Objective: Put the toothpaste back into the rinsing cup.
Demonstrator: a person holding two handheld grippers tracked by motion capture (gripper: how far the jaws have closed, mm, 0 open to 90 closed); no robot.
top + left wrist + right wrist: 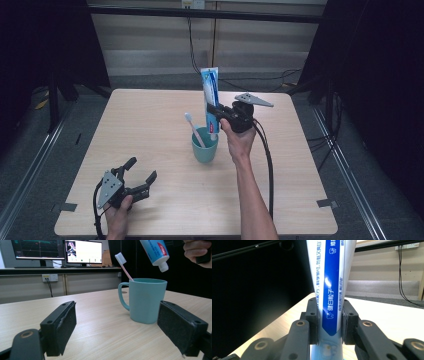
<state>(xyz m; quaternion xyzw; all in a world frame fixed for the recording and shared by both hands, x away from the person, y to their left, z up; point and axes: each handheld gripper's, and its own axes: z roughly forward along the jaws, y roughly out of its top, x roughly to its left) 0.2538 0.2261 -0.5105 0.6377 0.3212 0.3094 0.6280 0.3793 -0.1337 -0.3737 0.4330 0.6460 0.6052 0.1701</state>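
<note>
A mug [205,148] is set near the middle of the table [150,125], with a toothbrush [193,128] stood in it. A toothpaste tube [210,97] is held upright above it, apparently just clear of the rim.

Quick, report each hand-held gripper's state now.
Left hand-held gripper: open, holding nothing.
Right hand-held gripper: closed on the toothpaste tube, cap down above the mug.

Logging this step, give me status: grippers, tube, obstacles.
Right gripper shut on blue-and-white toothpaste tube, cap down above teal mug. Left gripper open, idle. Pink toothbrush in mug.
</note>
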